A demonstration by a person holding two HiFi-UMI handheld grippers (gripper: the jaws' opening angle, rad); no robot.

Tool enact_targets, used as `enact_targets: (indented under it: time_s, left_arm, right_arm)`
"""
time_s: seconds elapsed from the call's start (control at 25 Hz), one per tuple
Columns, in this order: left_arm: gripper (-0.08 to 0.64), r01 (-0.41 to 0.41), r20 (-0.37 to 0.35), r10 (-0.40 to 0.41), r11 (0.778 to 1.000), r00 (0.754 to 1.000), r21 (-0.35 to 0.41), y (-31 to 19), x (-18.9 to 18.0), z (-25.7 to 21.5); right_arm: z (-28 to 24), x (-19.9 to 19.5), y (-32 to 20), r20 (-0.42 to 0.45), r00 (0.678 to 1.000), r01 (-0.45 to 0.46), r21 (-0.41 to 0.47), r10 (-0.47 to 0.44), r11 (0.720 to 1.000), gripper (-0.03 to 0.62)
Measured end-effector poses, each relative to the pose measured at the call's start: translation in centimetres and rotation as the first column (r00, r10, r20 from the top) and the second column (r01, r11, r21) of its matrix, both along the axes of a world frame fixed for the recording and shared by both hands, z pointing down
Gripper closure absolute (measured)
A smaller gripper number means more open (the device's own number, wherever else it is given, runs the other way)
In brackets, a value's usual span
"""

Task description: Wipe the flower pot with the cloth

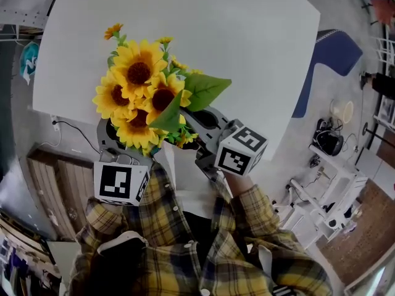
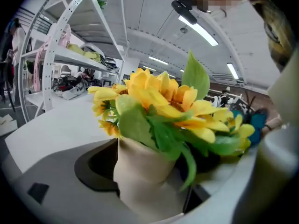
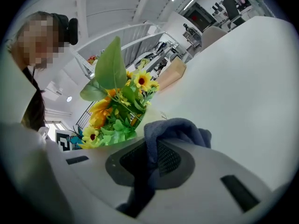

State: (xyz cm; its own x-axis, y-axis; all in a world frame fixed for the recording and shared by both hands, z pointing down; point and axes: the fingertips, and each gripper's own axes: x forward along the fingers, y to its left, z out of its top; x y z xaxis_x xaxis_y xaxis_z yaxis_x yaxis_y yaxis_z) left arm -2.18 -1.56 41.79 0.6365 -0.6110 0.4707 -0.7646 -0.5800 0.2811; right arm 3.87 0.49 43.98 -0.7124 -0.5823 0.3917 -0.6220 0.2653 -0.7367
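A bunch of yellow sunflowers [image 1: 142, 94] with green leaves is held up close to my chest, above the white table [image 1: 247, 42]. Their beige flower pot [image 2: 145, 171] sits between the jaws of my left gripper [image 2: 149, 185], which is shut on it; in the head view the blooms hide the pot. My left gripper [image 1: 123, 147] is below the flowers, the right gripper [image 1: 207, 131] just to their right. A blue-grey cloth [image 3: 175, 132] is bunched between the jaws of the right gripper [image 3: 154, 167], which is shut on it. The sunflowers [image 3: 117, 111] show just beyond the cloth.
A blue chair [image 1: 327, 60] stands past the table's right edge. White equipment [image 1: 327, 184] crowds the floor at the right. A white shelf rack [image 2: 60, 55] with goods stands at the left in the left gripper view.
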Motion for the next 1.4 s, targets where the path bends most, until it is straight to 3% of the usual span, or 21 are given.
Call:
enact_targets:
  time_s: [0.28, 0.6, 0.8, 1.0, 1.2, 1.4]
  left_arm:
    - [0.147, 0.046, -0.007, -0.046, 0.998, 0.999, 0.036, -0.9, 0.4, 0.0]
    - [0.147, -0.107, 0.003, 0.107, 0.994, 0.994, 0.037, -1.6, 0.2, -0.2]
    - [0.147, -0.229, 0.022, 0.228, 0.972, 0.973, 0.047, -2.4, 1.4, -0.2]
    - [0.147, -0.401, 0.043, 0.399, 0.912, 0.916, 0.088, -2.0, 2.9, -0.5]
    - [0.147, -0.527, 0.043, 0.526, 0.842, 0.849, 0.115, -2.1, 3.9, -0.8]
    - [0.148, -0.653, 0.052, 0.652, 0.748, 0.757, 0.118, -2.3, 5.4, -1.2]
  right_arm:
    - [0.2, -0.3, 0.1, -0.007, 1.0, 0.016, -0.005, -0.016, 1.0, 0.575]
    - [-0.2, -0.4, -0.4, 0.005, 0.986, 0.166, -0.014, -0.166, 0.986, 0.575]
    - [-0.5, 1.7, -2.9, -0.019, 0.981, 0.192, -0.014, -0.192, 0.981, 0.575]
    - [-0.7, 3.5, -5.9, -0.046, 0.975, 0.215, -0.007, -0.215, 0.977, 0.575]
    - [-0.6, 4.2, -7.3, -0.04, 0.945, 0.324, -0.026, -0.325, 0.946, 0.575]
    - [-1.0, 5.8, -8.1, 0.015, 0.908, 0.418, -0.035, -0.418, 0.908, 0.575]
